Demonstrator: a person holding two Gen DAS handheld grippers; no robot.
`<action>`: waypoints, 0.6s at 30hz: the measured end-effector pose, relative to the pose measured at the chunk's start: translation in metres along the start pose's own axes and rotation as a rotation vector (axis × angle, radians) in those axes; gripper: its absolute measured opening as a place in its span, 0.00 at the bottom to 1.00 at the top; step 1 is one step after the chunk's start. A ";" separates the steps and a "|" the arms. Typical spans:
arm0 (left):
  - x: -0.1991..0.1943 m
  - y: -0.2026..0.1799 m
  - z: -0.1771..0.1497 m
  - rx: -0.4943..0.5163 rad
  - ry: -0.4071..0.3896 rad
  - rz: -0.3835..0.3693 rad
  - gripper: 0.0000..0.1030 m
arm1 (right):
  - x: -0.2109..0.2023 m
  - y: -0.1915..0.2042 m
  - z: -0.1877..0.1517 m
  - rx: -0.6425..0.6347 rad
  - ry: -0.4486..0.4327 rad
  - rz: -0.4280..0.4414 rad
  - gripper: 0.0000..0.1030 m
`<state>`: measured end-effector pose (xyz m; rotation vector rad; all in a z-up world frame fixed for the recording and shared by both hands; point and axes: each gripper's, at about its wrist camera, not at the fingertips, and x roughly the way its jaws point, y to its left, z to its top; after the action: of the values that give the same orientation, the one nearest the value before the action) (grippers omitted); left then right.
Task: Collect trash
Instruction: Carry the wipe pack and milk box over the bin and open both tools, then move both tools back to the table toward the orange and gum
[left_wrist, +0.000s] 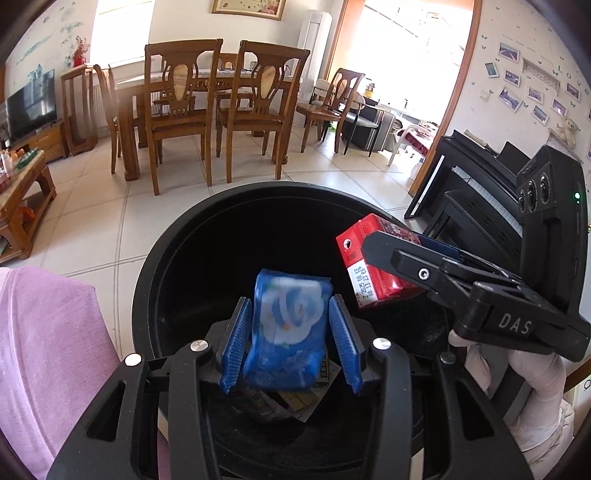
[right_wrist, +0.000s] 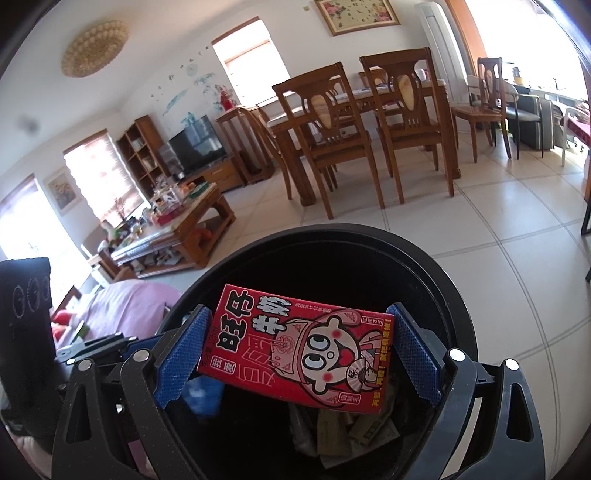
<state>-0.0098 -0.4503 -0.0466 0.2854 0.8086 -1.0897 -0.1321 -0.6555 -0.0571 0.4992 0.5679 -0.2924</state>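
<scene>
Jaws spread on left gripper (left_wrist: 291, 345), blue pads just apart from blurred blue tissue pack (left_wrist: 288, 332) over black bin (left_wrist: 147, 273). Right gripper (right_wrist: 301, 354) pinching red milk carton (right_wrist: 303, 347) over same bin, paper scraps (right_wrist: 354, 432) inside.

The left tool (left_wrist: 291, 345) points forward and down, its two blue ribbed pads (left_wrist: 236, 343) standing apart with a gap on each side of what sits between them, so they look parted, not clamped. The right tool (right_wrist: 299, 354) is level with it on its right side, angled inward, its blue pads (right_wrist: 415, 354) pressed against both ends of its load. A white-gloved right hand (left_wrist: 532, 376) grips the right tool's handle from below.
</scene>
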 end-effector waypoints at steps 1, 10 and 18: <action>-0.001 -0.001 0.000 0.005 -0.004 0.007 0.55 | 0.000 0.000 0.000 0.004 0.001 0.000 0.91; -0.012 -0.010 -0.003 0.038 -0.036 0.029 0.69 | -0.003 -0.004 0.001 0.022 -0.011 0.020 0.91; -0.039 -0.009 -0.012 0.041 -0.071 0.086 0.91 | -0.008 -0.003 0.001 0.046 -0.031 0.034 0.95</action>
<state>-0.0312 -0.4211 -0.0260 0.3117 0.7056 -1.0310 -0.1392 -0.6574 -0.0533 0.5471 0.5226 -0.2806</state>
